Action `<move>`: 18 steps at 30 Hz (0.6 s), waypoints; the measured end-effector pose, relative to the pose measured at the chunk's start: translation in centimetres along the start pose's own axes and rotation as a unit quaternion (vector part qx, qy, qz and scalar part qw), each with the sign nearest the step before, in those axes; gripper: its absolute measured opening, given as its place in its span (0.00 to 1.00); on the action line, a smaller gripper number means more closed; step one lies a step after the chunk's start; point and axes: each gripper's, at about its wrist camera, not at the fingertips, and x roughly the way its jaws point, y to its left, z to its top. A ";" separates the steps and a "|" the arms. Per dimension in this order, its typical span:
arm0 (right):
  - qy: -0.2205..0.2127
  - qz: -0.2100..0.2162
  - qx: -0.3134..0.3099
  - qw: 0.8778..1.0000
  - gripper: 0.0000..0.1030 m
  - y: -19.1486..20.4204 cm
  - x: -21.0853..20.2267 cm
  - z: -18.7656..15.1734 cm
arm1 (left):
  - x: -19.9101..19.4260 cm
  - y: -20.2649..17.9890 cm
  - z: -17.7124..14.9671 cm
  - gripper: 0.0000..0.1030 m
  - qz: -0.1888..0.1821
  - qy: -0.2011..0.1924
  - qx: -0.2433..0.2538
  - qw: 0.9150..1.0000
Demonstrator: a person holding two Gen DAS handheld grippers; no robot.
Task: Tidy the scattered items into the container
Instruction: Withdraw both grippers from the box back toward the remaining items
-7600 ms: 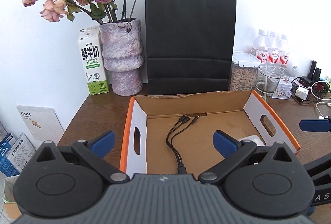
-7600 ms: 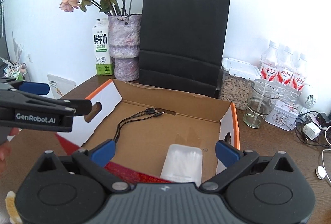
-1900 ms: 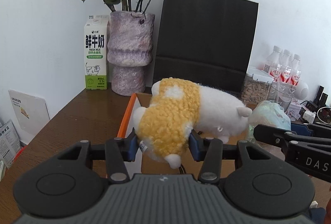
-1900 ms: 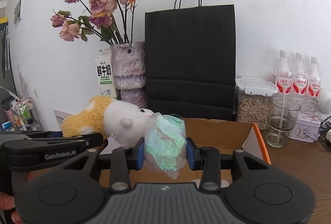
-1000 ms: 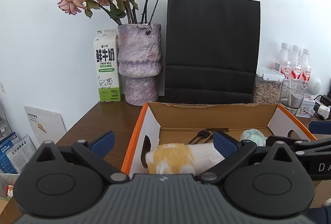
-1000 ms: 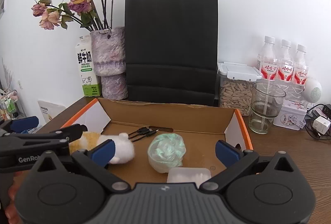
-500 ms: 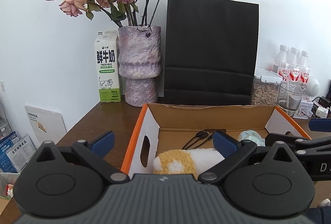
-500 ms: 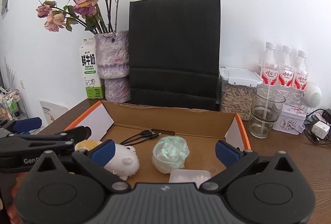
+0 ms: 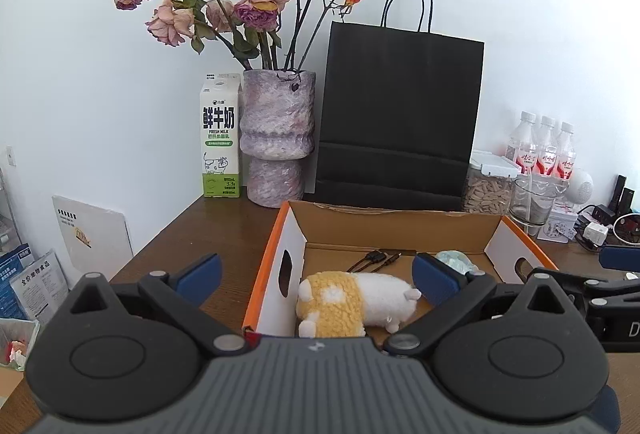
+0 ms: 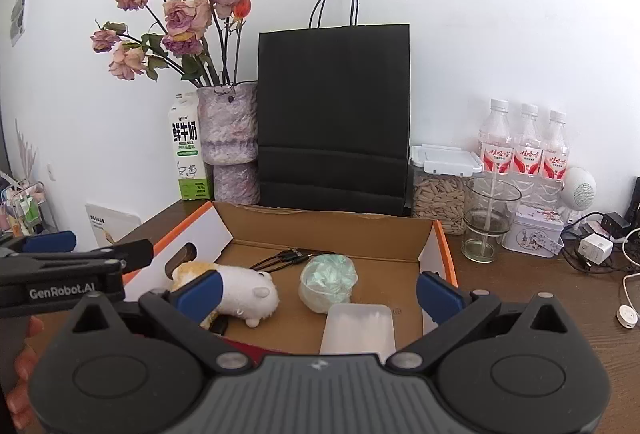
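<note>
From the left wrist we see our left gripper spread wide and empty, near the cardboard box, where the plush toy lies at the near left beside the black cable. From the right wrist our right gripper also gapes wide, holding nothing; the green wrapped bundle sits mid-box, the clear plastic case just nearer.

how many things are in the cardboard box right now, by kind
plush toy: 1
black cable: 1
green bundle in clear wrap: 1
clear plastic case: 1
total in the cardboard box: 4
</note>
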 end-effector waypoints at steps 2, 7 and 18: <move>0.001 0.001 0.001 1.000 1.00 0.1 -1.0 -0.3 | -1.1 0.2 -0.2 1.00 0.000 -0.001 -0.001 1.000; -0.002 0.000 -0.005 1.000 1.00 0.6 -3.8 -1.2 | -3.6 0.6 -0.9 1.00 -0.003 0.001 -0.003 1.000; -0.002 0.008 -0.034 0.999 1.00 2.2 -9.2 -4.0 | -8.3 1.3 -3.0 1.00 0.000 0.005 -0.008 1.000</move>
